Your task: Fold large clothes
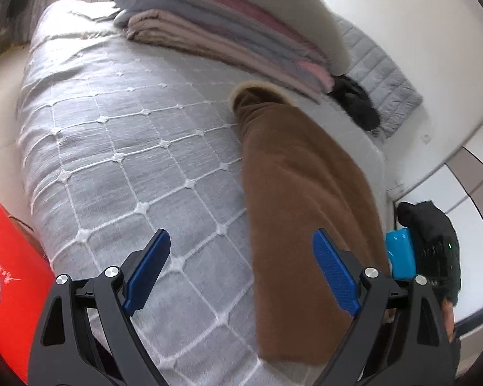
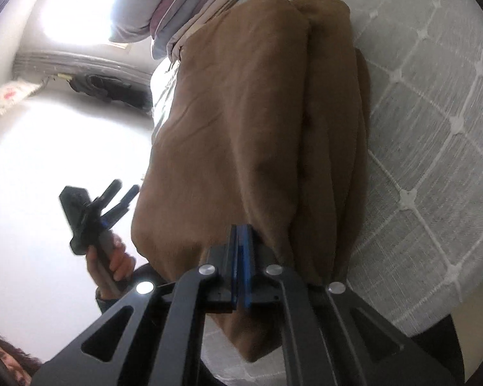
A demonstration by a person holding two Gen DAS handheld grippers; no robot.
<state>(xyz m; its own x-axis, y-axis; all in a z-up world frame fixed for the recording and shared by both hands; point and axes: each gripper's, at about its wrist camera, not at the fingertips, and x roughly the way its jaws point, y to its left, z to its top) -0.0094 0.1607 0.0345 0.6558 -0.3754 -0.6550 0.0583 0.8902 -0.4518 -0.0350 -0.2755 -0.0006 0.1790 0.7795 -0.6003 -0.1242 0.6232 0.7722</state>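
A large brown fleece garment [image 1: 299, 199] lies lengthwise on the grey quilted bed [image 1: 128, 148], its cream-lined end [image 1: 241, 91] toward the stacked bedding. My left gripper [image 1: 241, 244] is open and empty, above the bed just left of the garment's near part. In the right wrist view my right gripper [image 2: 243, 234] is shut on the near edge of the brown garment [image 2: 241, 122], which bunches in folds ahead of it. The left gripper [image 2: 120, 193] shows there too, held in a hand off the bed's side.
A stack of folded blankets and a pillow [image 1: 241, 29] sits at the bed's far end, with a dark item [image 1: 357, 103] beside it. A red bag [image 1: 9, 267] stands at the left. A blue box [image 1: 401, 254] and a black gloved hand [image 1: 438, 244] are at the right.
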